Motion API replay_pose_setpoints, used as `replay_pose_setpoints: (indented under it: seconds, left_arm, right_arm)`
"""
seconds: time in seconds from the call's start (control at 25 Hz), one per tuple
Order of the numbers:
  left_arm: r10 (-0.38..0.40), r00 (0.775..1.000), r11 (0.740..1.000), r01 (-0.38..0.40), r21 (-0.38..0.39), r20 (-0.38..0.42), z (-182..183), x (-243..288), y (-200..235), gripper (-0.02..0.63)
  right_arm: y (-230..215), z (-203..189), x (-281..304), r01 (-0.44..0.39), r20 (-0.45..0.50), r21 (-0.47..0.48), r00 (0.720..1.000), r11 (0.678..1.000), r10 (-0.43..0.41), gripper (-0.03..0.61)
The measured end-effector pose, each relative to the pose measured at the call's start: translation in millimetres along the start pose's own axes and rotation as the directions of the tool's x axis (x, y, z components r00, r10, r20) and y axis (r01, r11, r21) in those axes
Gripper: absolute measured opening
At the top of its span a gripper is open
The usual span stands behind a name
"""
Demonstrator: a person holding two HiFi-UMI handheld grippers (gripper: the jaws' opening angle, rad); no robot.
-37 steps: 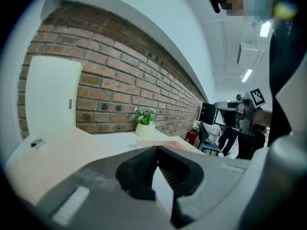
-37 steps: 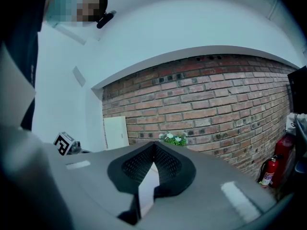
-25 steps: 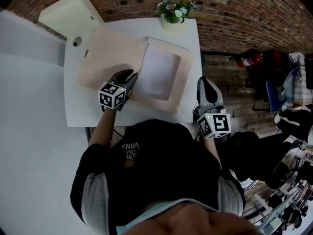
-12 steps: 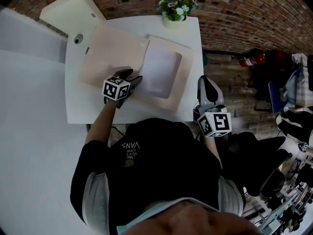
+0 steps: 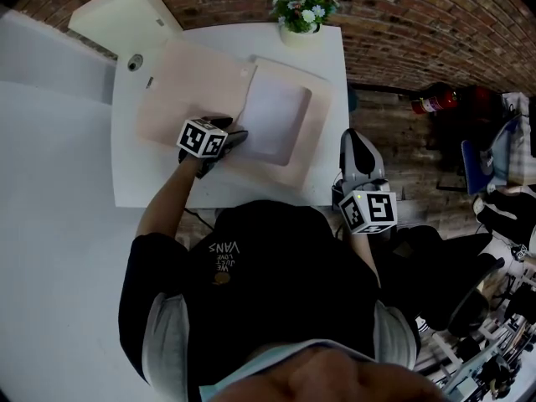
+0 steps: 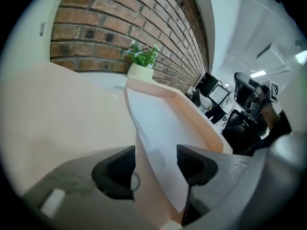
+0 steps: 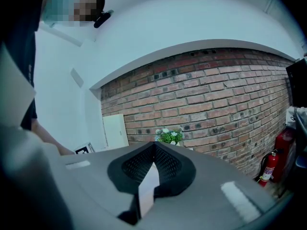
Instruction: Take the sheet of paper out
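A pale pink folder point(image 5: 188, 86) lies open on the white table point(image 5: 134, 182). A white sheet of paper point(image 5: 272, 111) sits in its right half, framed by a pink border point(image 5: 316, 132). My left gripper point(image 5: 234, 136) points down at the folder's fold by the sheet's near left corner. In the left gripper view its jaws point(image 6: 154, 169) stand apart, having just been opening. The sheet's point(image 6: 158, 123) raised left edge and the pink edge under it run between the fingers, and no pad presses on them. My right gripper point(image 5: 352, 139) hovers shut off the table's right edge.
A potted plant point(image 5: 303, 13) stands at the table's far edge against the brick wall. A white box point(image 5: 126, 15) sits at the back left. A red fire extinguisher point(image 5: 431, 100) and chairs are on the floor to the right.
My left gripper has moved farther over the table and tipped down onto the folder's fold, and its jaws have spread. The right gripper has stayed where it was.
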State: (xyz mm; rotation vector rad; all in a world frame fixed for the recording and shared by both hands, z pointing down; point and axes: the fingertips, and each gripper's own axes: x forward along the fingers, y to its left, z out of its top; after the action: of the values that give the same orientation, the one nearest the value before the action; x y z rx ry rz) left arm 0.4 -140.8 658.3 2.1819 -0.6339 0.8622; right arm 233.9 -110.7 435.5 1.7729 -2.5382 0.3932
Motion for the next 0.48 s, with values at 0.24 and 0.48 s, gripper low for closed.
replay_pose_setpoints:
  seconds: [0.24,0.48]
  left_arm:
    - [-0.029,0.999,0.998,0.027,-0.063,-0.042,1.1,1.3,-2.0,0.264]
    - [-0.089,0.993,0.986,0.076,-0.151,-0.082,-3.9,3.1,-6.9,0.264]
  right_arm:
    - [-1.4,0.9,-0.1,-0.005,0.001,0.000,1.000,1.000,0.005,0.000]
    - [-5.7,0.7,-1.0,-0.004,0.004,0.003,1.000,1.000,0.004,0.000]
